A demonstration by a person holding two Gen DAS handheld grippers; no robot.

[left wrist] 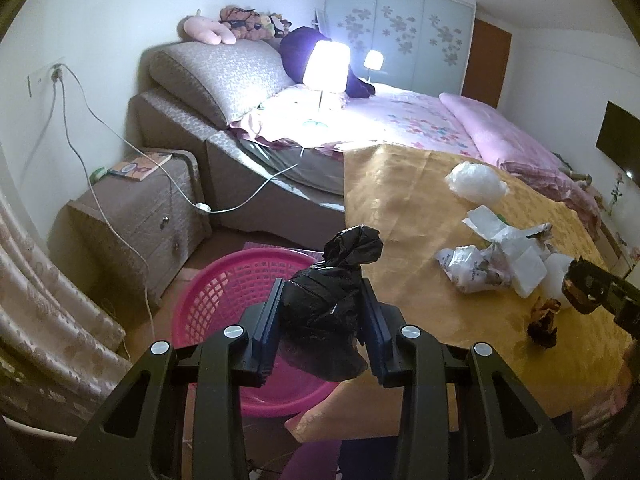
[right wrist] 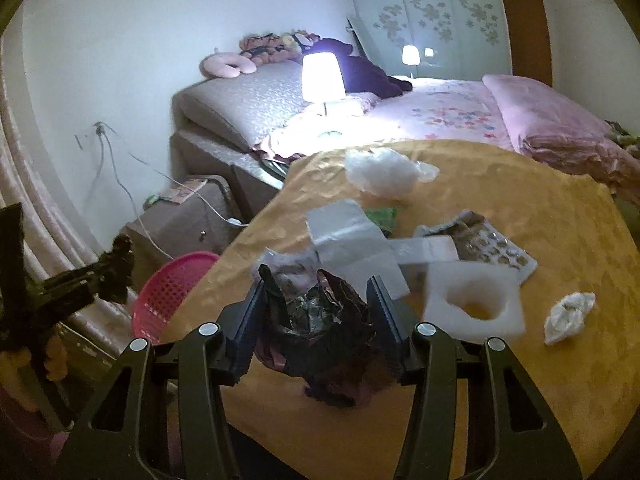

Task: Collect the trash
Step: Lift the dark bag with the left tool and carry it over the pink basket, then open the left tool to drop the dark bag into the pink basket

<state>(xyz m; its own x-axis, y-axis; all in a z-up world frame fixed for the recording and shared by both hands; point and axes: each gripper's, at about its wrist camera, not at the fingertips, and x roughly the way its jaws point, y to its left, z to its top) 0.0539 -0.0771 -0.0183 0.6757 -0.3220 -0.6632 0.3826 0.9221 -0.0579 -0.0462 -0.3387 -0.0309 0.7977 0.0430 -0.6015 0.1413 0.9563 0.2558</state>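
Jaws on both grippers clamped on trash, pink basket [left wrist: 240, 304] as landmark.
Left gripper [left wrist: 324, 312] pinches black bag [left wrist: 328, 300] directly above basket; right gripper [right wrist: 316, 320] grips dark crumpled wrapper [right wrist: 320, 320], right of basket over yellow cloth [right wrist: 540, 240]. Risk: slick bag snags on a pad at release, falls outside rim.

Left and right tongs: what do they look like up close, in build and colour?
Both the left tongs and right tongs match: matte black angular linkage arms with cut-out slots, round silver pivot bolts, and flat fingers faced with ribbed dark blue pads. No cables, markings or sleeves show.
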